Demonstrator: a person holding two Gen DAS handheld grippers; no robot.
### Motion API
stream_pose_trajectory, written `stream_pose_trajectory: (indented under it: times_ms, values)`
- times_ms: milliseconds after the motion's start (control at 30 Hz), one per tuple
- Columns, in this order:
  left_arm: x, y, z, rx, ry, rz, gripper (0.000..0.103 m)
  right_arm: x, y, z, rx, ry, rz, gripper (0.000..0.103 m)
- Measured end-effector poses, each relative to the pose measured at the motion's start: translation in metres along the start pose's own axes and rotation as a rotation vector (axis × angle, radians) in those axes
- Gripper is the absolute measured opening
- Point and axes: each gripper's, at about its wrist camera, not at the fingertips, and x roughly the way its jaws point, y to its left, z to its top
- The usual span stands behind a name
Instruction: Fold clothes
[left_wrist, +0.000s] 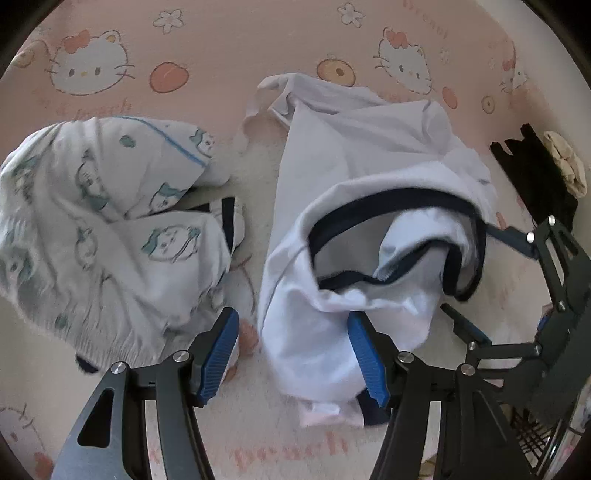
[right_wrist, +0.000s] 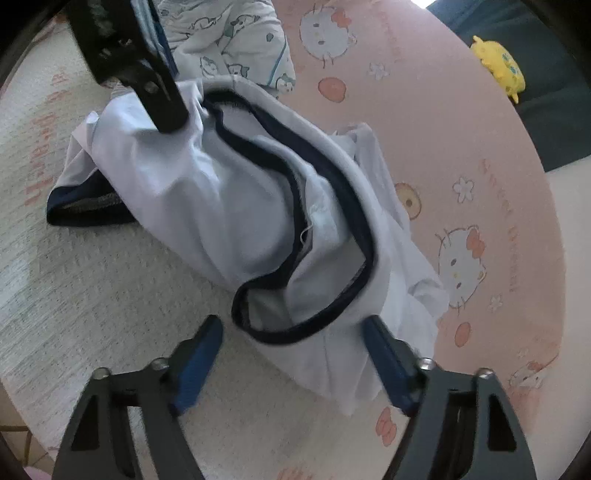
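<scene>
White shirt (left_wrist: 369, 155) with navy collar band (left_wrist: 399, 195): crumpled in a heap on the pink cat-print sheet (left_wrist: 221, 55), collar opening turned upward, a navy-edged sleeve end trailing from the heap's edge.

Left gripper (left_wrist: 293, 356): angled steeply down over the near end of the shirt, jaws spread. Shirt fabric bunched against one blue pad (left_wrist: 369, 358); other pad clear of the shirt, bare sheet in the gap. Not pinching. In the right wrist view, one black finger (right_wrist: 166, 103) of this gripper pressed into the shirt's folds beside the collar.

Right gripper (right_wrist: 293, 363): at the collar end of the shirt, jaws spread. Collar loop and the cloth under it lying between the pads, cloth touching one pad, other pad apart from the shirt. Nothing clamped.

Printed garment (left_wrist: 110, 221) with small blue figures: loosely piled just beside the shirt. Black garment (left_wrist: 535, 177) and cream cloth (left_wrist: 565, 166): on the shirt's opposite side, near the sheet's edge. Yellow toy (right_wrist: 502, 66): well apart from the shirt, off the sheet.
</scene>
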Motion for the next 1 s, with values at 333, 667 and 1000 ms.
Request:
stream_pose_trajectory:
  times_ms: [333,667,1000]
  values:
    - [0.004,-0.003,-0.008,-0.006,-0.02,0.002,0.049,-0.017,-0.033,0.009,0.096,-0.01,-0.001,0.01]
    - [-0.022,-0.008,-0.008,0.109,-0.136,0.107,0.01,-0.038,-0.085,0.01,0.213,-0.011,-0.118,0.01]
    - [-0.041,0.015,0.012,0.059,-0.194,0.168,0.005,-0.039,-0.15,-0.006,0.428,0.041,0.006,0.01]
